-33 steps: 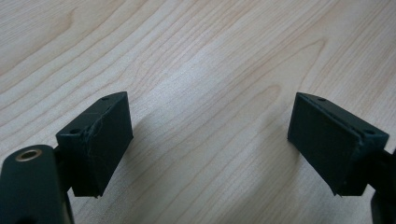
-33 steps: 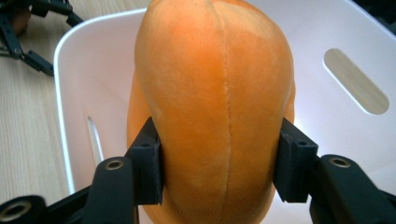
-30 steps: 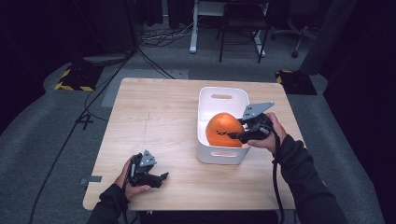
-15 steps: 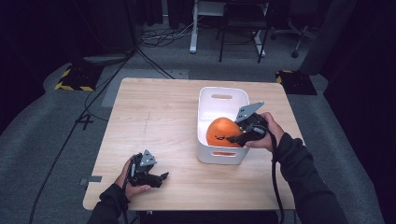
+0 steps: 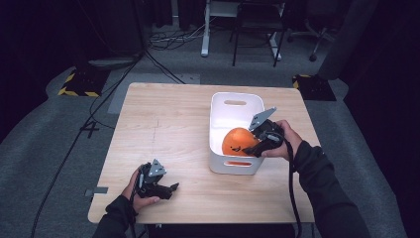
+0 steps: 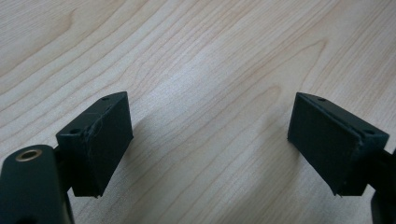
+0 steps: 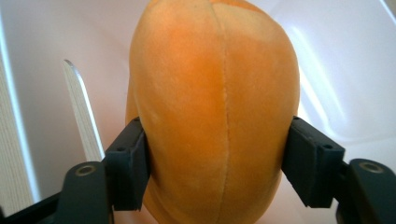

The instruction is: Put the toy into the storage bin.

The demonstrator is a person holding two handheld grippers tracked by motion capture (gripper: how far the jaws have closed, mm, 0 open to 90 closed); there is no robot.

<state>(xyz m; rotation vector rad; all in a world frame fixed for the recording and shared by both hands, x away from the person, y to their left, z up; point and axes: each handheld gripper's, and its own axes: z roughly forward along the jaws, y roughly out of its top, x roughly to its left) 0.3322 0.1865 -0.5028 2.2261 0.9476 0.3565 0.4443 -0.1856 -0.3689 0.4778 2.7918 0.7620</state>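
- Right gripper (image 5: 253, 145): my right hand (image 5: 282, 141) holds it over the near right rim of the white bin (image 5: 224, 101), forearm angled in from the lower right, jaws pointing left into the bin.
- Jaws clamped on the orange plush toy (image 7: 215, 107); one jaw presses each flank, the toy's seam centred between them.
- Toy position: inside the bin, at its near end.
- Left gripper (image 5: 170, 189): my left hand (image 5: 140, 191) rests it on the wooden table (image 5: 163, 119), jaws wide apart, bare wood between them.
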